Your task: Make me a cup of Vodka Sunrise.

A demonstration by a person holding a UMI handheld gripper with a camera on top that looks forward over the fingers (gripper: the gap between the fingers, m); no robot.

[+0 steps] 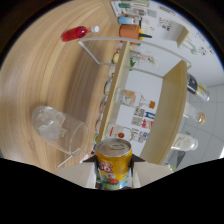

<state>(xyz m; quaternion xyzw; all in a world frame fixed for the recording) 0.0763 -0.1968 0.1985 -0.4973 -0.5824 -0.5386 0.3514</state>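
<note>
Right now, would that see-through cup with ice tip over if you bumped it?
Probably. The plastic cup looks thin and light, so a bump could slide or tip it, though the ice adds some weight. The claw is busy, shut on the yellow can.

Yellow-orange drink can [114,162]: printed label, silver top with pull tab intact, unopened. Held between the two fingers of the gripper [114,169], which press on it from either side; top faces the camera.

Clear glass [59,129]: on the wooden counter [45,65] just beside the can, holding ice cubes (no coloured liquid visible).

Red-filled bottle [77,33]: white cap, well beyond the glass on the same counter; upright or lying cannot be told.
</note>
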